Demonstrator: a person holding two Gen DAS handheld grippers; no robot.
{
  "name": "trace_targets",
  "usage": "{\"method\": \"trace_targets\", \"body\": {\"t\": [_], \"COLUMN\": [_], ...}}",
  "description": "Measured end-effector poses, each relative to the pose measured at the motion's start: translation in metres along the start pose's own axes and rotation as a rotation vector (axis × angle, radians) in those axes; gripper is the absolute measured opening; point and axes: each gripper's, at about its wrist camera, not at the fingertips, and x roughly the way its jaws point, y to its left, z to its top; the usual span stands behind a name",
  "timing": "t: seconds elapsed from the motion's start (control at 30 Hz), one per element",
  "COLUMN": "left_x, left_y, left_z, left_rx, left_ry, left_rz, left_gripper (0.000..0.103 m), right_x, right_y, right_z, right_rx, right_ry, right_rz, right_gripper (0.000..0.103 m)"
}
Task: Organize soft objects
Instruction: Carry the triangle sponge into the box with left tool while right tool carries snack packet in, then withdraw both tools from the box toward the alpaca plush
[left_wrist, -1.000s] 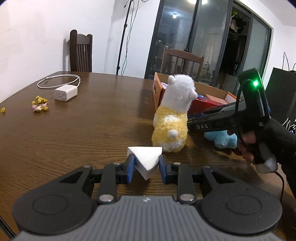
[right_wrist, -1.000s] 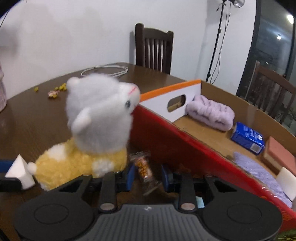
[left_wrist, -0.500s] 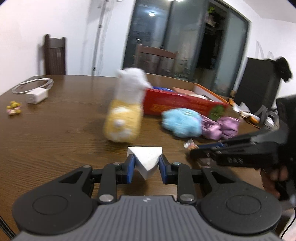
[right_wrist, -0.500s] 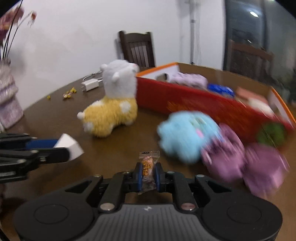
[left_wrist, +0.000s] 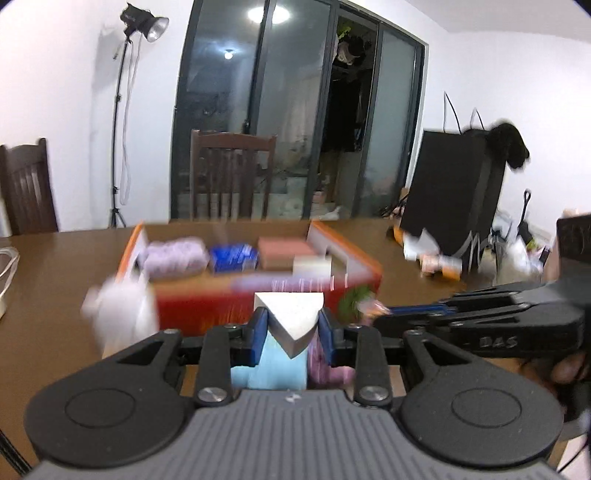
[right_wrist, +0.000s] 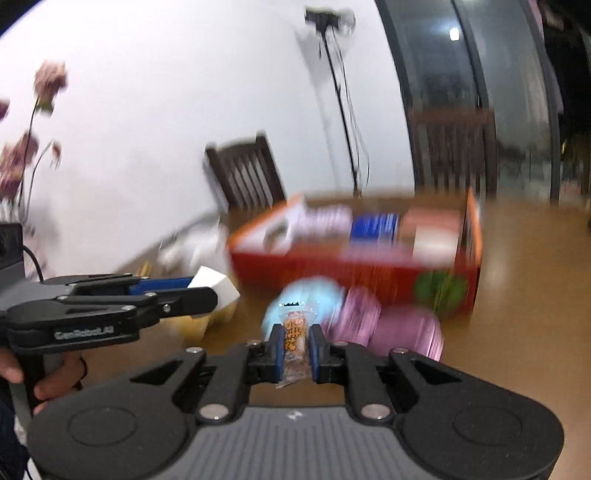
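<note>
My left gripper (left_wrist: 290, 326) is shut on a white wedge-shaped sponge (left_wrist: 291, 317), held above the table before the red cardboard box (left_wrist: 207, 310). It also shows in the right wrist view (right_wrist: 212, 284). My right gripper (right_wrist: 294, 345) is shut on a small orange snack packet (right_wrist: 294, 339); in the left wrist view it (left_wrist: 373, 314) comes in from the right. A blue plush (right_wrist: 306, 295) and purple plush items (right_wrist: 391, 325) lie in front of the box. The white and yellow alpaca plush (left_wrist: 122, 317) stands at the box's left, blurred.
The box holds a lilac towel (left_wrist: 173, 254), a blue packet (left_wrist: 232, 258), a pink sponge (left_wrist: 286, 251) and a white block (left_wrist: 312, 264). Wooden chairs (left_wrist: 229, 177) stand behind the table. A black bag (left_wrist: 450, 192) and clutter sit far right.
Both grippers have swung round and risen to face the box's long side, each still holding its item. The plush toys now lie below the fingers.
</note>
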Motion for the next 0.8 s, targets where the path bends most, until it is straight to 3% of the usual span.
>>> {"method": "trace_targets", "body": {"t": [0.1,0.2,0.33,0.37,0.47,0.57,0.6,0.67,0.8], "left_x": [0.059,0.136,0.216,0.232,0.251,0.253,0.252,0.248,0.226], "left_y": [0.013,0.028,0.049,0.053,0.061,0.063,0.065,0.066,0.063], "left_z": [0.045,0.073,0.078,0.077,0.066,0.059,0.06,0.063,0.075], "left_rx": [-0.028,-0.079,-0.161,-0.16,-0.167,-0.191,-0.21,-0.212,-0.185], "left_ry": [0.059,0.134,0.221,0.243,0.309,0.336,0.329,0.314,0.281], "left_rz": [-0.029,0.014,0.068,0.074,0.123,0.079,0.059,0.06,0.064], "left_gripper": [0.03,0.029,0.03,0.034,0.046,0.052,0.06,0.067,0.068], "right_x": [0.037,0.101,0.173,0.184,0.199,0.195,0.193,0.196,0.187], "right_y": [-0.025,-0.053,-0.081,-0.086,-0.099,-0.107,-0.108,-0.111,-0.108], "right_z": [0.052,0.089,0.097,0.095,0.085,0.077,0.076,0.079,0.089], "right_rx": [-0.011,-0.022,-0.013,0.0,0.009,-0.006,-0.017,-0.012,-0.002], "right_ry": [-0.033,0.032,0.149,0.166,0.201,0.214,0.21,0.213,0.2], "right_rz": [-0.031,-0.131,-0.199,-0.205,-0.265,-0.265,-0.265,-0.257,-0.239], "right_gripper": [0.013,0.013,0.014,0.015,0.018,0.019,0.019,0.021,0.029]}}
